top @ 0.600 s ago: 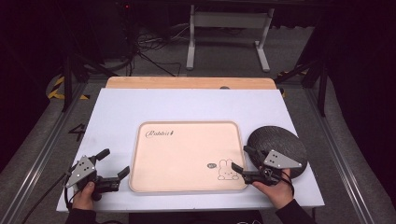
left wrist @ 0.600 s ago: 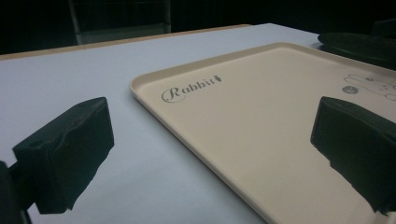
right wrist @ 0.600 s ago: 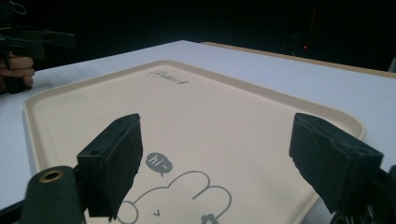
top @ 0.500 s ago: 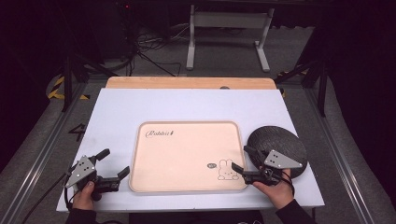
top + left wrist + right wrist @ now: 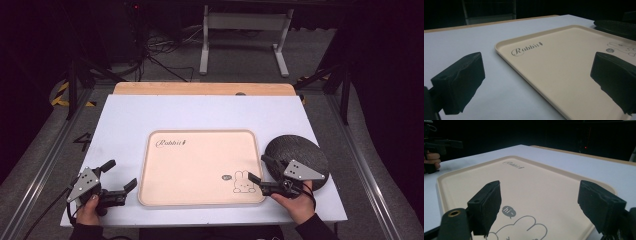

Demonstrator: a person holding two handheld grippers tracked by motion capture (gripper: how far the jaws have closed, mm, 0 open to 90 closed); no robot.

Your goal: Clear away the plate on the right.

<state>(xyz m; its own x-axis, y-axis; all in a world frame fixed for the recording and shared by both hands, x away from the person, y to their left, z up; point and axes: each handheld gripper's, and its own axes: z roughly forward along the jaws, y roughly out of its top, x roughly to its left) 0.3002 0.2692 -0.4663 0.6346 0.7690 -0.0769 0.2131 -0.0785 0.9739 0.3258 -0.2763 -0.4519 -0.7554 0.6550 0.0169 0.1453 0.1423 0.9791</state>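
Observation:
A cream tray (image 5: 200, 200) with the word Rabbit and a rabbit drawing (image 5: 242, 182) lies flat in the middle of the white table. My left gripper (image 5: 120, 174) rests near the front left corner, jaws open and empty, pointing at the tray's left edge (image 5: 506, 56). My right gripper (image 5: 261, 169) sits at the tray's right front edge, open and empty, its jaws over the tray rim (image 5: 441, 182) by the rabbit drawing (image 5: 524, 230). A dark round plate (image 5: 295, 152) lies beside the tray on the right, partly under the right gripper's grey top plate.
A wooden board (image 5: 200, 88) runs along the table's far edge. A grey metal stand (image 5: 245, 22) and cables lie on the dark floor behind. In the right gripper view, the person's left hand and its gripper (image 5: 439, 145) appear at far left.

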